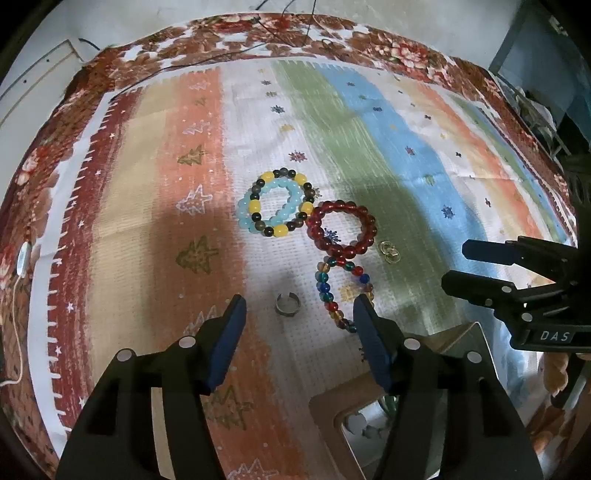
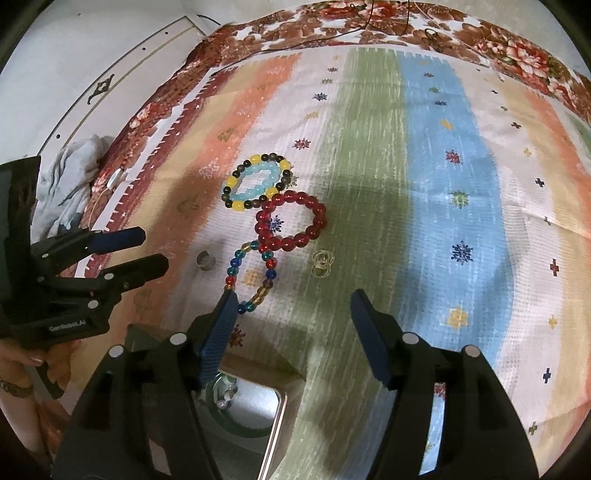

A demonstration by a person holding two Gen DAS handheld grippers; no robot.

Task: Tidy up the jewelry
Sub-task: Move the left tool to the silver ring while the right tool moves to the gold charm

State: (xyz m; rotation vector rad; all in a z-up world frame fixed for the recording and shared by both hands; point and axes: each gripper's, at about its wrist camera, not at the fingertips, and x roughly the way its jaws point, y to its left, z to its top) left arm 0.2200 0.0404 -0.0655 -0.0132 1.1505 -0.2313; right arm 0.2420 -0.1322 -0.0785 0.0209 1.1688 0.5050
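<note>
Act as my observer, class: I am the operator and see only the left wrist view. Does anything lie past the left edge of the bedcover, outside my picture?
Observer: Yes. A crumpled grey cloth lies just past the floral cover, on its left side.
Operator: What holds the left gripper from behind?
Observer: A bare hand grips the handle of the left gripper, and a dark bracelet circles its wrist.
Operator: Is there any writing on that gripper?
Observer: Yes. A label on its body reads "GenRobot.AI".
</note>
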